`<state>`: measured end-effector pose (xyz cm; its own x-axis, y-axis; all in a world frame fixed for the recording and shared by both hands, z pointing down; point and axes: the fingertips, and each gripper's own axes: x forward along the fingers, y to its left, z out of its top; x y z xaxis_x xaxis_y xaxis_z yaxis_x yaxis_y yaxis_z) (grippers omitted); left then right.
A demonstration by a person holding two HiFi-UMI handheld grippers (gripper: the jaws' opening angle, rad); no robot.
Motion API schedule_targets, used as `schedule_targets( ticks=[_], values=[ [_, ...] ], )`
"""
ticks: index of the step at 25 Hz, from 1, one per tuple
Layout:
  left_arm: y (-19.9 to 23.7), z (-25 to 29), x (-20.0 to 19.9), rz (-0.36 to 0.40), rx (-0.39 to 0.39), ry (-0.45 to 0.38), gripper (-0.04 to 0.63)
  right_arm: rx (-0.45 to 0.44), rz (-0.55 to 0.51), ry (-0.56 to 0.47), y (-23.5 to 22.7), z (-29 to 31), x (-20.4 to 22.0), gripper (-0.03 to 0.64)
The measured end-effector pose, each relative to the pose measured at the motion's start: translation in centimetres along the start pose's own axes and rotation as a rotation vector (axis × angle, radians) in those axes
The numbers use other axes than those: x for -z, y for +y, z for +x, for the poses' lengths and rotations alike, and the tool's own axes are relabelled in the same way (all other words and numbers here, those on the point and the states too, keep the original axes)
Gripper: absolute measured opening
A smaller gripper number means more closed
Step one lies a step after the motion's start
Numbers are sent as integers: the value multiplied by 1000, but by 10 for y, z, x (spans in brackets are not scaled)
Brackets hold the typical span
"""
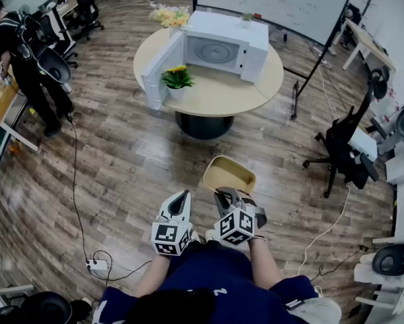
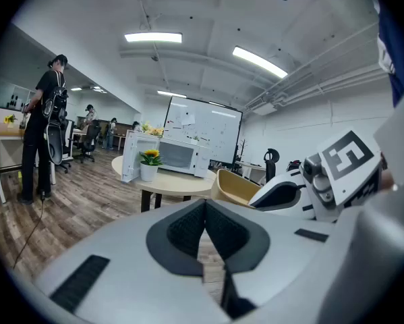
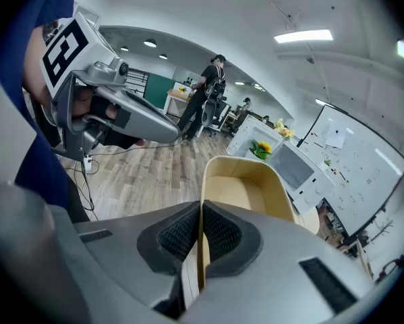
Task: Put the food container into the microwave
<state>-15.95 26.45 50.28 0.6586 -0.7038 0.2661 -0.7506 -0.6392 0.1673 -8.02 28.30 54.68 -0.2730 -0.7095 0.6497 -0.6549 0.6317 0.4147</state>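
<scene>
Head view: the right gripper (image 1: pixel 223 196) is clamped on the near rim of the tan food container (image 1: pixel 230 175), which it holds above the wood floor (image 1: pixel 121 167), well short of the round table (image 1: pixel 225 94). The left gripper (image 1: pixel 182 198) sits just beside it, jaws together and empty. The white microwave (image 1: pixel 223 46) stands toward the table's far edge with its door (image 1: pixel 162 70) swung open to the left. A potted plant (image 1: pixel 177 79) stands near the table's near-left edge, in front of the open door. A person (image 1: pixel 26 59) stands at a desk far left.

Left gripper view: its dark pads meet with nothing between them (only floor shows past the tips). The container and the right gripper show on the right, the table and microwave beyond.

Right gripper view: the pads pinch the container's thin wall edge-on. The open, empty container reaches forward from the jaws, toward the microwave.
</scene>
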Motion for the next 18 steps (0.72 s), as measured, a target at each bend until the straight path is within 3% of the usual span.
schedule_targets(
  ticks=[10,18],
  values=[
    [-7,-5,6,4,-16,-6,3,2,45,22,5,-4,19,21],
    [-8,-8,20,-58,-17,-2,3,9,62,33,8,-7,27,23]
  ],
)
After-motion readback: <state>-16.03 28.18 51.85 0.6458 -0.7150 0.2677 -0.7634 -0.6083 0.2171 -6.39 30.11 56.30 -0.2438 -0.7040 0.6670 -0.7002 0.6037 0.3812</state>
